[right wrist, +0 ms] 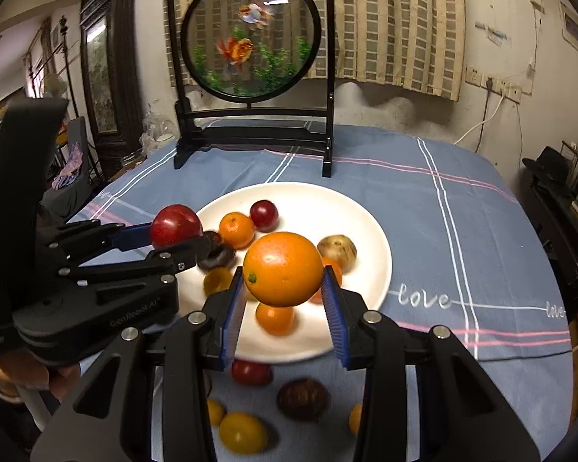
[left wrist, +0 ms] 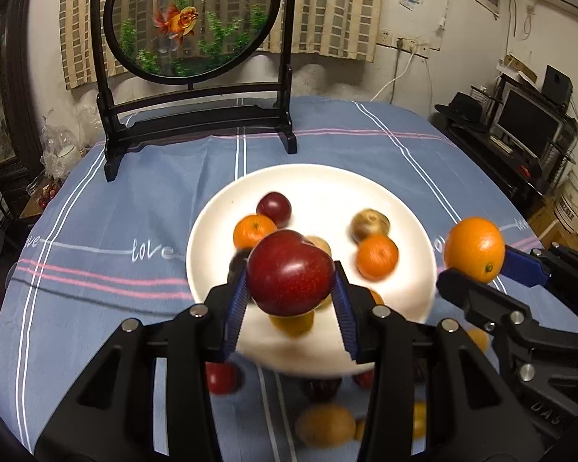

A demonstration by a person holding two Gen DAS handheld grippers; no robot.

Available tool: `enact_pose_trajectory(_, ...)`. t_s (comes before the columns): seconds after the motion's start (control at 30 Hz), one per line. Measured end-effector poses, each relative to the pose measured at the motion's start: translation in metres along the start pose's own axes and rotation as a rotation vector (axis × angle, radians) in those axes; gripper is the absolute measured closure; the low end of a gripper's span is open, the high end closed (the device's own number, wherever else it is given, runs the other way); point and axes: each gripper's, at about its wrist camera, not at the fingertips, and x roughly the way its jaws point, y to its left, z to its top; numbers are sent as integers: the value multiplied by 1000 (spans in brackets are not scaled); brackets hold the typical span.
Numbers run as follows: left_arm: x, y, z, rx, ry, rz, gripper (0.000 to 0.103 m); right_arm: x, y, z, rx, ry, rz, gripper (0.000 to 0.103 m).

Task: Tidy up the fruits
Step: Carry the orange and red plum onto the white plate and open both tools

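My left gripper (left wrist: 291, 285) is shut on a dark red apple (left wrist: 290, 272), held above the near rim of the white plate (left wrist: 327, 181). My right gripper (right wrist: 283, 283) is shut on an orange (right wrist: 283, 268), also above the plate (right wrist: 370, 231). Each gripper shows in the other's view: the right one (left wrist: 478, 265) with the orange (left wrist: 474, 248) at the right, the left one (right wrist: 181, 236) with the apple (right wrist: 175, 225) at the left. On the plate lie several small fruits: tangerines (left wrist: 254, 230), a red plum (left wrist: 274, 208), a brownish fruit (left wrist: 370, 224).
More loose fruit lies on the blue striped tablecloth (left wrist: 96, 231) in front of the plate: a red plum (right wrist: 250, 371), a dark brown fruit (right wrist: 302, 398), yellow ones (right wrist: 242, 433). A black-framed round goldfish screen (left wrist: 194, 19) stands at the table's far side. A hand (right wrist: 23, 375) holds the left gripper.
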Motion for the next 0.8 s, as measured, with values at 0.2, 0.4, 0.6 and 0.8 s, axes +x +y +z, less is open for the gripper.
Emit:
enact_pose_trajectory(0.2,29,9,18,-18,21,29,61,42,-5,10,-13,46,-14,64)
enact_pose_trajectory(0.4,60,16,19,-30,72,45,61,77,-10,4,15,113,-5,64)
enact_pose_trajectory(0.6,72,12,19,-25,78,40,60,91,-6,2,8,127,-6,64)
enact_pose_trajectory(0.8,77,6,20,-22,73,26,48,94,-2,5,20,132,2,54)
